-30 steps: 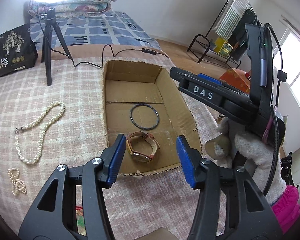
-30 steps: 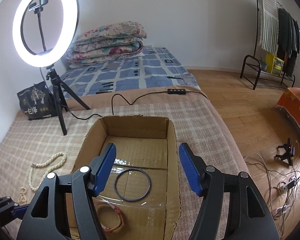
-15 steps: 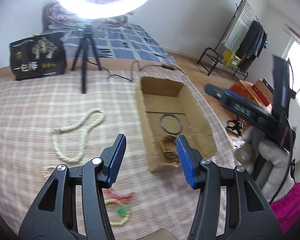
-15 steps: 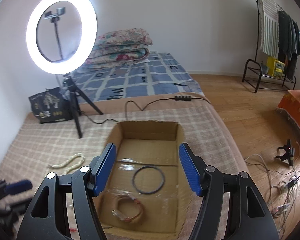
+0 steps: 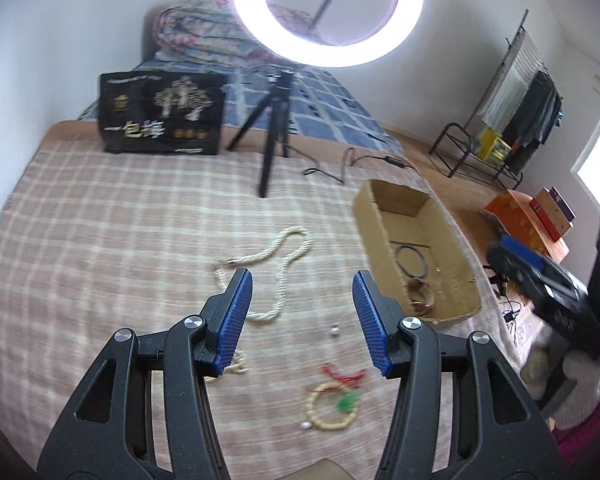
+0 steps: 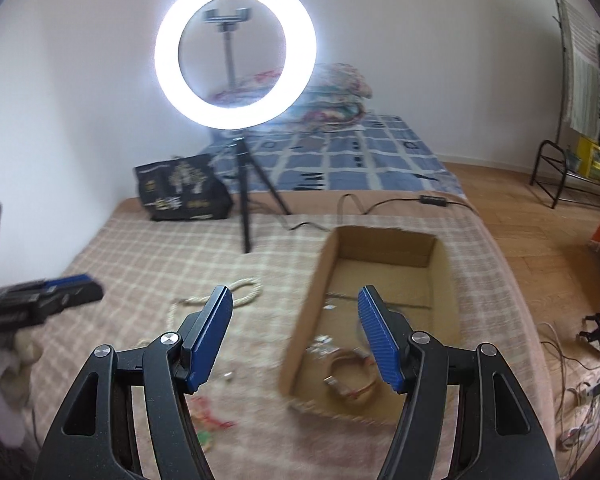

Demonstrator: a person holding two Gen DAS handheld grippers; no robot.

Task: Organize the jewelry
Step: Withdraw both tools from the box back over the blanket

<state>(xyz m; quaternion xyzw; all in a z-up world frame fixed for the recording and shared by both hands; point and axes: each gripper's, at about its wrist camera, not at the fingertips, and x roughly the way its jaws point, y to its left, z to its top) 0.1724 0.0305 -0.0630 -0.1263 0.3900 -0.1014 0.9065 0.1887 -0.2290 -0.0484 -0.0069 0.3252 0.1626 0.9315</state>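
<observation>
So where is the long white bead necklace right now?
In the left wrist view the white necklace lies looped on the checked blanket, left of the cardboard box and just beyond the left tool's fingertips, not in the box.

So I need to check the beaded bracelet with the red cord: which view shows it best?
Left wrist view: the bracelet lies whole on the blanket. The right wrist view shows only a blurred bit beside a gripper finger.
</observation>
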